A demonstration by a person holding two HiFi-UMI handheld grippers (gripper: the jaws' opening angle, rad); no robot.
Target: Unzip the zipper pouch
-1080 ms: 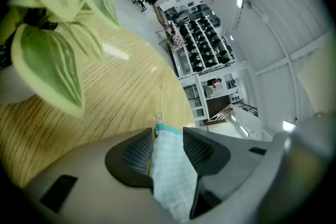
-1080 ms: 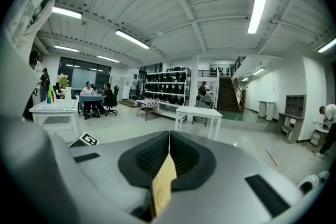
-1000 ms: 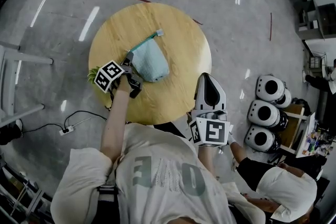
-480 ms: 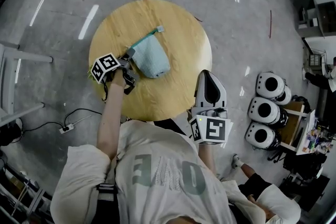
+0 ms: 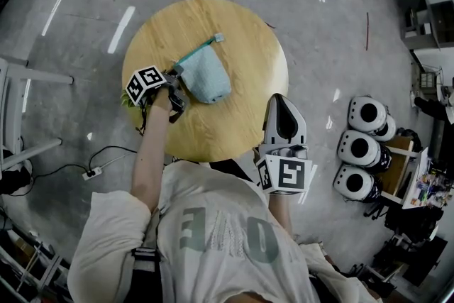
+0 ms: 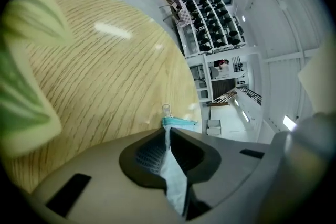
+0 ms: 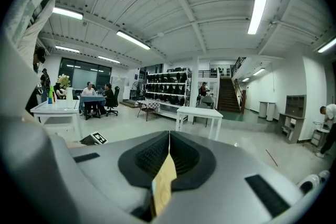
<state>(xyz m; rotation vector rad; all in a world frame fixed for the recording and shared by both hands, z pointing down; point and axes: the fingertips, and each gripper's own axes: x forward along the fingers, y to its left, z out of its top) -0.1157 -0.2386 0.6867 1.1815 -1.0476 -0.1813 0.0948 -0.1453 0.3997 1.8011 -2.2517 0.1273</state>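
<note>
While the left gripper (image 5: pixel 175 79) was closing, its jaws came together on a thin fold of the zipper pouch (image 5: pixel 204 76), and pale teal fabric showed pinched between the dark pads in the left gripper view. The pouch lay flat on the round wooden table (image 5: pixel 241 32), left of its centre, nearer the left edge than the right. Its zippered side ran slantwise from the gripped corner toward the far edge, and at the far end of that side sat the small zipper pull (image 5: pixel 218 37), free and resting on the wood. The left gripper reached in over the table's left edge, its marker cube above the rim. A green, leafy-looking object (image 5: pixel 126 99), blurred in the left gripper view, lay at the left edge just beside that gripper.

The right gripper (image 5: pixel 282 104) was held above the near right edge of the table, well apart from the pouch, pointing away from the person. Its jaws were fully together with nothing gripped, and its own view looked out across the room, not at the table. Three white rounded devices (image 5: pixel 358 149) stood on the floor to the right.
</note>
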